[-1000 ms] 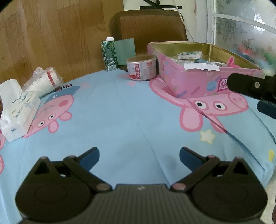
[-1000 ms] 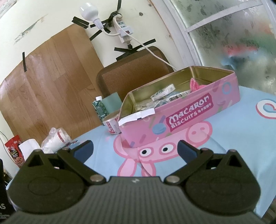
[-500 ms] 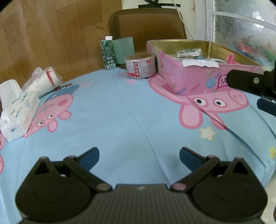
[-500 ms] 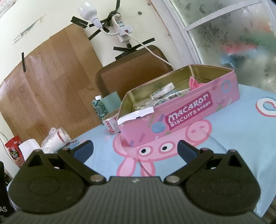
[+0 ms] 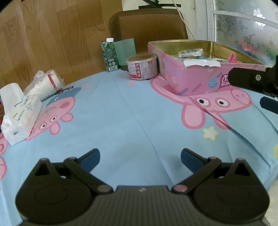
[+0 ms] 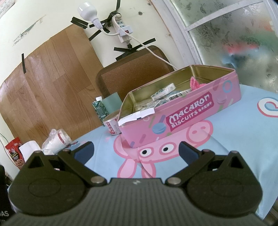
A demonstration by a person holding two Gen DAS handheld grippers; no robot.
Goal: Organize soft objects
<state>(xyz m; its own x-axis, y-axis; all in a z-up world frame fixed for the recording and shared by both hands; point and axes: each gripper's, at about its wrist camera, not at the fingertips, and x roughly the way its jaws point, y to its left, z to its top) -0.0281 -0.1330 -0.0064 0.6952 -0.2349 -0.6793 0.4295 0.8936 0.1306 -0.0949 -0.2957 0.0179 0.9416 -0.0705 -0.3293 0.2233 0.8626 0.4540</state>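
Both the left tool (image 5: 139, 154) and right tool (image 6: 136, 149) hover spread and empty over the tabletop (image 5: 121, 113), so the left should reach for the tissue pack (image 5: 20, 120) (far left edge), pinching gently mid-body, toward the pink tin (image 6: 182, 113).

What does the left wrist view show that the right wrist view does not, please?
Only the left wrist view shows the tissue pack's full face and the right claw intruding at the right edge. Only the right wrist view shows the taped power strip, the white bulb and a red snack packet. Both show the pink biscuit tin, the green carton, the round tub and the bagged cups.
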